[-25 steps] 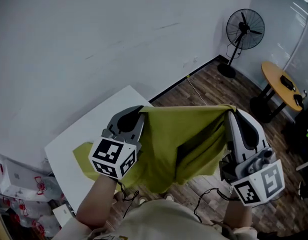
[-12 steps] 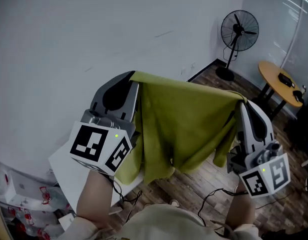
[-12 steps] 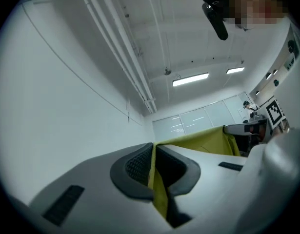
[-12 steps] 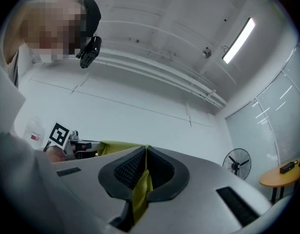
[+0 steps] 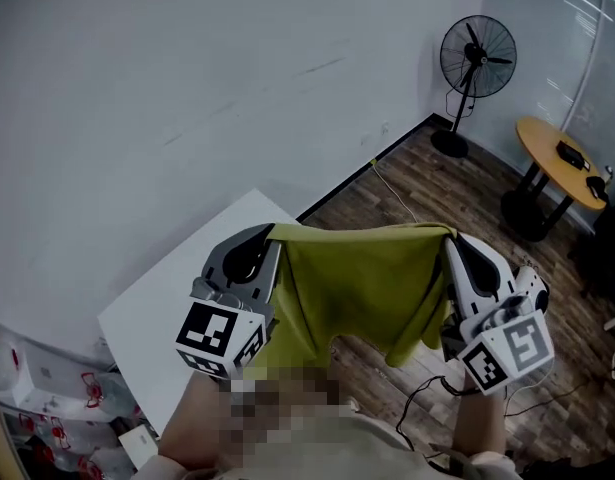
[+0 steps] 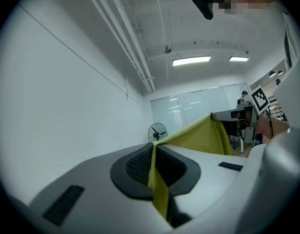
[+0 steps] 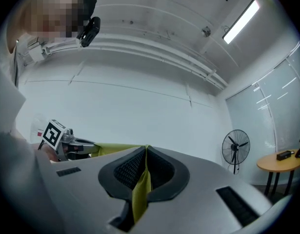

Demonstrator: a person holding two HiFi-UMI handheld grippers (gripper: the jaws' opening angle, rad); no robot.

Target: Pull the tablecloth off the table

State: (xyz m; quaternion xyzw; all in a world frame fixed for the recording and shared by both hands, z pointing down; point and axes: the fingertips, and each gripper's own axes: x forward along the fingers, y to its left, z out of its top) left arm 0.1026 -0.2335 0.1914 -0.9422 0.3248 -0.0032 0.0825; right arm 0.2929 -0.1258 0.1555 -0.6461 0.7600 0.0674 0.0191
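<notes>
An olive-green tablecloth (image 5: 362, 283) hangs in the air, stretched between my two grippers, clear of the white table (image 5: 177, 288) at the left. My left gripper (image 5: 272, 233) is shut on the cloth's left top corner; in the left gripper view the cloth (image 6: 157, 179) runs pinched between the jaws. My right gripper (image 5: 449, 236) is shut on the right top corner, with the cloth (image 7: 141, 186) pinched between its jaws. The lower edge of the cloth drapes down in front of the person's body.
A standing fan (image 5: 475, 63) is at the back right by the wall. A round yellow table (image 5: 557, 163) with dark things on it stands at the far right on the wood floor. Boxes (image 5: 47, 408) lie at the lower left. A cable (image 5: 392, 188) runs over the floor.
Both grippers rose with the cloth half a second ago and have come down again. The cloth that lay partly on the table a second ago now hangs free of it.
</notes>
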